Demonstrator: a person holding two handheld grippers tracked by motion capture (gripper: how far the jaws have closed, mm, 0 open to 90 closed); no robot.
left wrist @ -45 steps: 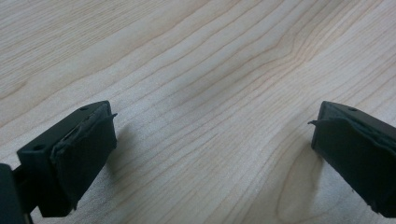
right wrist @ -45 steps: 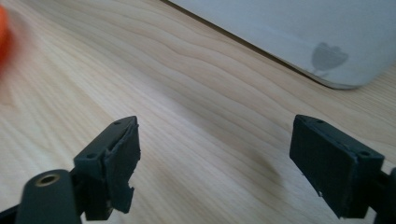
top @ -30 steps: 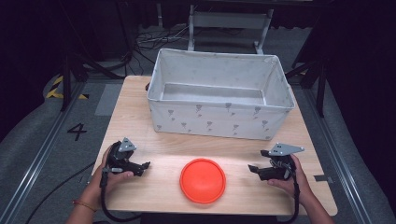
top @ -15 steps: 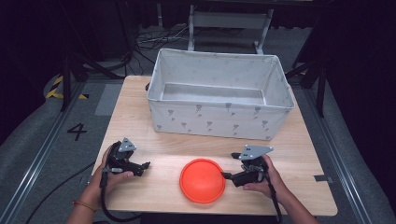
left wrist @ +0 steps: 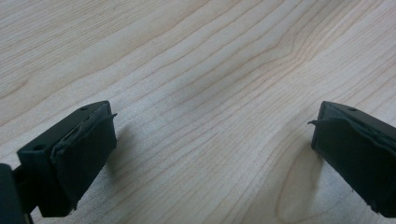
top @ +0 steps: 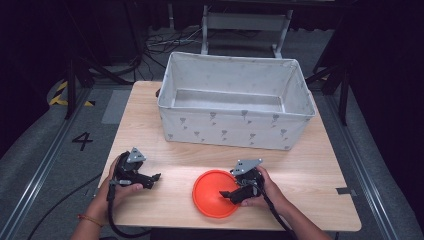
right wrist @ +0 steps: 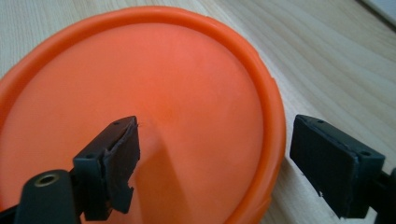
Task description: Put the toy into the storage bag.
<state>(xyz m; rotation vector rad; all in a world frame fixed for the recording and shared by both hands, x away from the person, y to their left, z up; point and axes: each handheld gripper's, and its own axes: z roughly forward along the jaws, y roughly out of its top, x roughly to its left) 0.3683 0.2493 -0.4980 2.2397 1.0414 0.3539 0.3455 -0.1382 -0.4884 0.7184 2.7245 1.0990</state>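
While the high view lays out the whole wooden table (top: 310,165), it gives little detail of how the jaws stand. It shows the orange disc (top: 212,195) flat on the near half of the table, slightly right of centre, with the white fabric bin (top: 235,132) well beyond it at the far side.

The right gripper (top: 223,194) lies over the right part of the disc, its tips pointing left toward the disc's middle. The right hand (top: 262,190) grasps the gripper body from the right side, forearm entering from the near right corner. The right gripper view supplies what the overhead cannot: the jaws stand apart and have just been opening, one over the inside of the orange disc (right wrist: 154,107), the other outside its raised rim over bare wood (right wrist: 336,60). The rim passes between them; no pad is seen pressing on it.

The left gripper (top: 156,178) sits near the table's left near edge, well apart from the disc, tips pointing right. The left hand (top: 117,182) wraps the body from behind, wrist angled in from the near left. The left gripper view shows its jaws wide apart with only wood grain (left wrist: 201,84) between them, held close above the surface.
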